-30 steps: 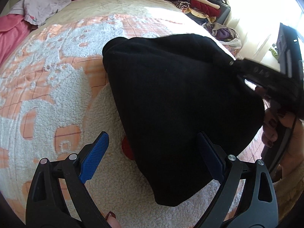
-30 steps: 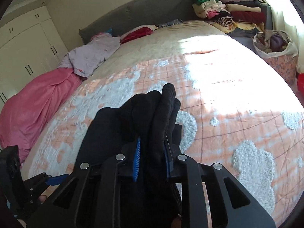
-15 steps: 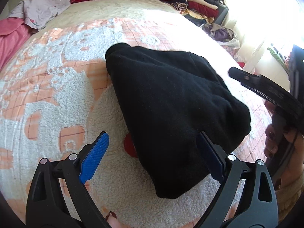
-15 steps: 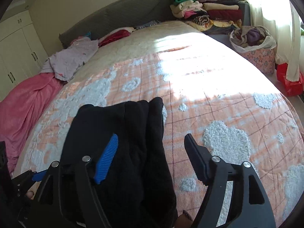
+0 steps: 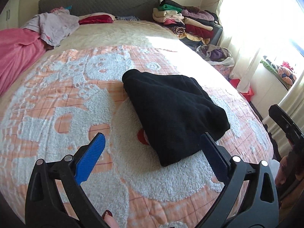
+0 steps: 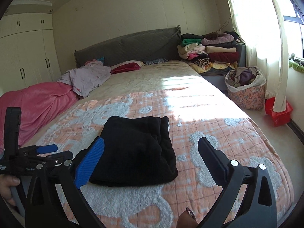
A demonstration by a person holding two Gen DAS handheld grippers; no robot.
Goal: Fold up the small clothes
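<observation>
A folded black garment [image 5: 172,112] lies on the orange and white blanket [image 5: 57,98] on the bed; it also shows in the right wrist view [image 6: 138,150]. My left gripper [image 5: 152,153] is open and empty, held just in front of the garment's near edge, not touching it. My right gripper [image 6: 150,157] is open and empty, pulled back above the garment's near side. The left gripper [image 6: 47,149] shows at the left in the right wrist view. The right gripper's body [image 5: 285,125] shows at the right edge of the left wrist view.
A pink blanket [image 6: 32,106] and a lilac garment [image 6: 89,77] lie at the bed's far left. A stack of folded clothes [image 6: 209,53] stands by the headboard. A basket of clothes [image 6: 245,87] and a red bag [image 6: 277,112] are on the floor at right.
My right gripper opened and let go of the black garment, which dropped folded onto the blanket. Both grippers pulled back and up from it.
</observation>
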